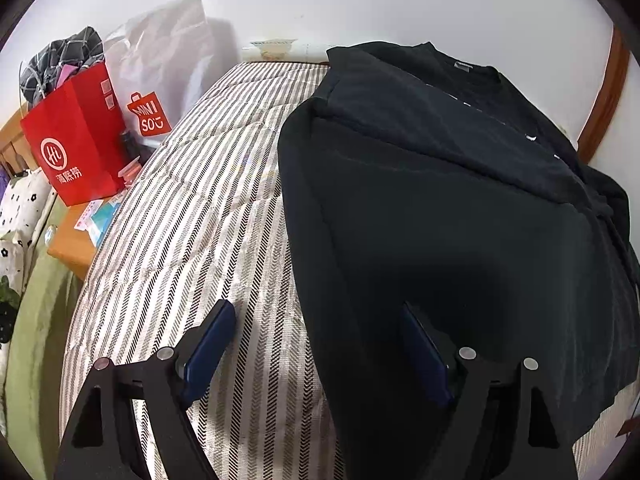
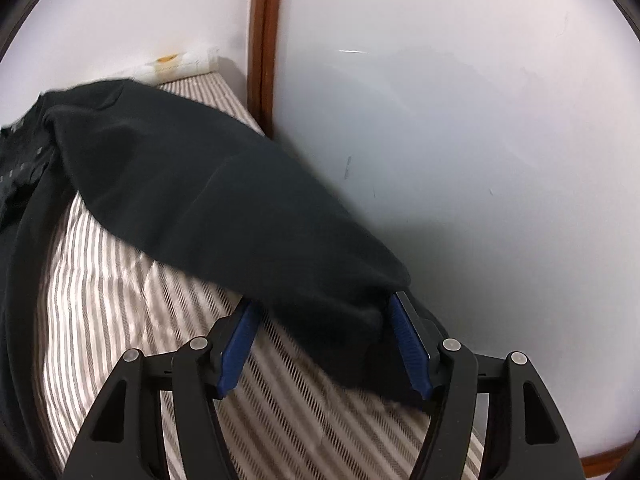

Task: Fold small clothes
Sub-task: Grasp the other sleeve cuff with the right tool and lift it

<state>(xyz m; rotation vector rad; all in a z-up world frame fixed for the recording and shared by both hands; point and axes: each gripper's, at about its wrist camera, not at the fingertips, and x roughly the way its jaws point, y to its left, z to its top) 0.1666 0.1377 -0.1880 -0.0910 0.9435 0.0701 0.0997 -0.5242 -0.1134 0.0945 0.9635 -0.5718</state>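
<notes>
A black sweatshirt [image 1: 460,208] lies on the striped mattress [image 1: 208,216], its left side folded over the body and its collar at the far end. My left gripper [image 1: 316,320] is open and empty, hovering over the garment's left hem edge. In the right wrist view the black sleeve [image 2: 224,204] stretches from the body toward my right gripper [image 2: 320,312]. Its jaws stand wide open, with the sleeve's cuff end lying between the blue pads [image 2: 404,332]. I cannot tell whether the cloth is pinched.
A red paper bag [image 1: 76,148] and a clear Miniso bag [image 1: 160,76] stand on a wooden bedside table [image 1: 76,240] at the left. A white wall and brown wooden trim [image 2: 264,44] border the bed's right side.
</notes>
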